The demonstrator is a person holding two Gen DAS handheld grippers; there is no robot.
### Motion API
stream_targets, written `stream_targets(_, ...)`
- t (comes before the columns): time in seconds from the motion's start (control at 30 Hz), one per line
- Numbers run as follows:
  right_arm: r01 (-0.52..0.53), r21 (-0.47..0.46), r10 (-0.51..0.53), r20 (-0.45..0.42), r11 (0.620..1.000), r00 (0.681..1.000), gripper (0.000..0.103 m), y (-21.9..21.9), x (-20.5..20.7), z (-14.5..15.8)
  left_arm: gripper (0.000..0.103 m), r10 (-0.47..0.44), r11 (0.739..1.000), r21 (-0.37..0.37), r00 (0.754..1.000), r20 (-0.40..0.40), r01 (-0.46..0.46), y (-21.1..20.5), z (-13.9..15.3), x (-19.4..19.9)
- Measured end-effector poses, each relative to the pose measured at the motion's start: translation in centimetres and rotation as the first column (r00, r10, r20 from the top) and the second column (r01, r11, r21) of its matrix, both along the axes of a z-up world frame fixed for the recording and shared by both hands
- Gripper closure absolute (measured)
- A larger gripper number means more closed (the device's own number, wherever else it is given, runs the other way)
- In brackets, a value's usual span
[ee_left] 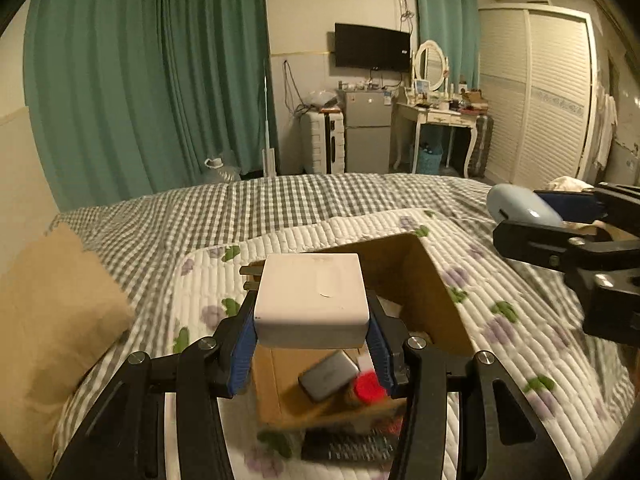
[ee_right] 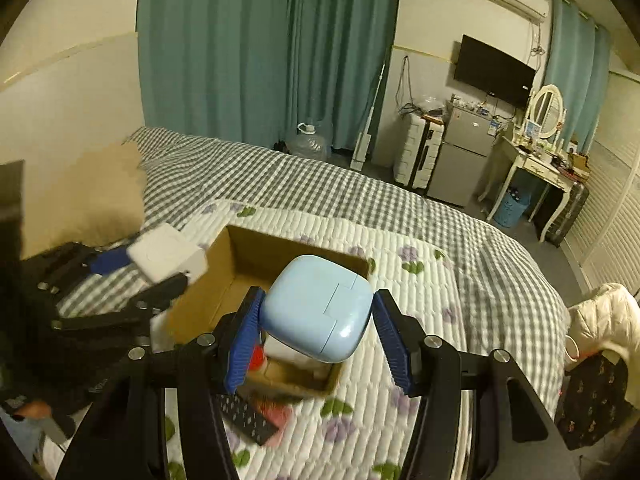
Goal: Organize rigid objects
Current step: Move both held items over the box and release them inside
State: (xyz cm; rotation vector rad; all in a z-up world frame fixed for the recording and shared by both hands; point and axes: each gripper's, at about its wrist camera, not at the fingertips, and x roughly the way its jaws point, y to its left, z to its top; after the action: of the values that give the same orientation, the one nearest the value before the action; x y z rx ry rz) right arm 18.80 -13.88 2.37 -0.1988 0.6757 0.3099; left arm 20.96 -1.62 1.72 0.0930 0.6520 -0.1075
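My left gripper [ee_left: 312,320] is shut on a white plug adapter [ee_left: 312,300] and holds it above an open cardboard box [ee_left: 416,280] on the bed. In the box lie a grey flat device [ee_left: 328,376] and a red-capped item [ee_left: 368,386]. My right gripper [ee_right: 316,328] holds a light blue case [ee_right: 316,308] over the same box [ee_right: 248,252]; its left pad touches the case, and a small gap shows at the right pad. The right gripper and blue case [ee_left: 520,204] show at right in the left wrist view. The left gripper with adapter [ee_right: 166,254] shows at left in the right wrist view.
A black remote [ee_right: 246,418] lies on the flowered quilt [ee_right: 400,280] in front of the box, next to a pink item [ee_right: 280,416]. A tan pillow [ee_left: 52,320] lies at left. A white jacket [ee_right: 604,316] sits at the bed's right edge.
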Motion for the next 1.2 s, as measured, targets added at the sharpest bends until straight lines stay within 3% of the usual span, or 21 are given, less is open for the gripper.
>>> stream_targets(0.2,-0.003,-0.001,0.003,-0.054,1.0,0.999,0.048,1.1,5.0,-3.2,0.053,0.028,1.0,0.006,0.994,-0.11,-0.027,-0.3,-5.5,5.8)
stream_targets(0.23,0.0,0.0,0.0,-0.065,1.0,0.998,0.048,1.1,5.6,-4.0,0.053,0.047,0.998,0.035,0.99,-0.136,-0.043,-0.6,-6.8,6.6)
stream_targets(0.43,0.014,-0.009,-0.015,-0.127,1.0,0.992,0.048,0.0,8.1,-8.0,0.052,0.057,0.997,0.053,0.983,-0.175,-0.048,-0.9,-9.9,8.9)
stream_targets(0.57,0.025,0.01,-0.023,-0.148,1.0,0.989,0.048,-1.2,8.8,-9.2,0.048,0.043,0.996,0.085,0.986,-0.162,-0.03,-1.7,-9.8,9.1)
stream_targets(0.63,0.026,0.017,-0.023,-0.154,1.0,0.988,0.048,-1.6,8.8,-9.4,0.032,0.051,0.994,0.102,0.991,-0.121,-0.039,-1.7,-9.0,8.9)
stream_targets(0.9,-0.007,0.025,0.01,-0.137,1.0,0.991,0.048,-0.4,8.7,-8.7,0.032,0.073,0.997,0.037,0.995,-0.073,-0.07,1.2,-5.3,6.9)
stream_targets(1.2,-0.033,-0.007,0.03,-0.253,0.999,0.967,0.048,2.8,11.1,-14.5,0.032,0.105,0.994,0.008,0.992,-0.066,-0.105,4.9,-4.7,4.0)
